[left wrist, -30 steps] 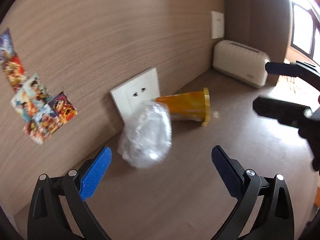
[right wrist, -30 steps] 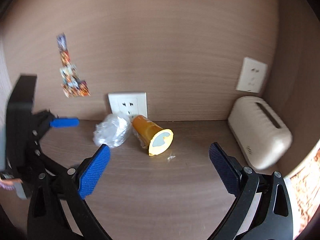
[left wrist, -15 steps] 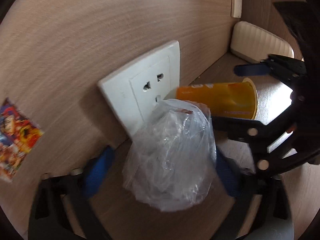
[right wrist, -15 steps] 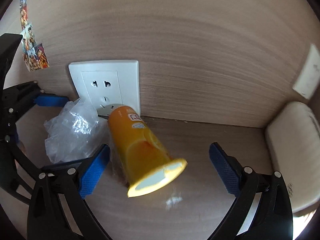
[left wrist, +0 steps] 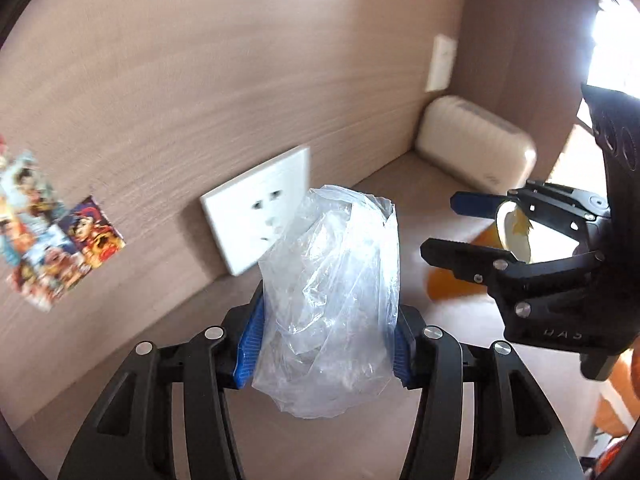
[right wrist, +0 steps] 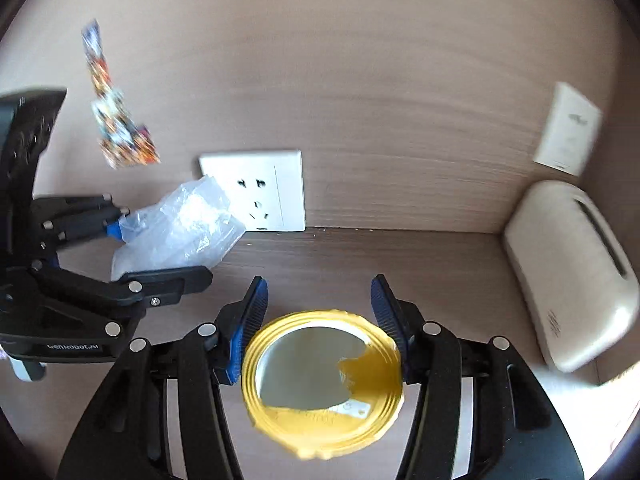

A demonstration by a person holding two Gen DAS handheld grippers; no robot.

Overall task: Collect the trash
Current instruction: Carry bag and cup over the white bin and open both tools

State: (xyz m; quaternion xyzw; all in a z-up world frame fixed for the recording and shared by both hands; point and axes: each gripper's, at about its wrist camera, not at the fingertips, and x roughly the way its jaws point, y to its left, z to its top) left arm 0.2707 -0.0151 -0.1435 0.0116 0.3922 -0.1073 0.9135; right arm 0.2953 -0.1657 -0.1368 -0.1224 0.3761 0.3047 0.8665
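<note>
My left gripper (left wrist: 324,340) is shut on a crumpled clear plastic bag (left wrist: 332,300) and holds it above the brown shelf. The bag also shows in the right wrist view (right wrist: 180,232), at the left, between the left gripper's fingers. My right gripper (right wrist: 320,320) is shut on a yellow-orange cup (right wrist: 324,376), its open mouth with a torn foil lid facing the camera. In the left wrist view the right gripper (left wrist: 480,224) holds the cup (left wrist: 512,236) at the right.
A white wall socket (right wrist: 272,192) sits on the wood-grain back wall. A cream ribbed box (right wrist: 568,268) stands in the right corner under a second white plate (right wrist: 568,128). Coloured stickers (right wrist: 116,128) are on the wall at the left.
Both grippers closed on their objects: the left on the plastic bag, the right on the cup. Both objects have been lifted and pulled back from the wall socket.
</note>
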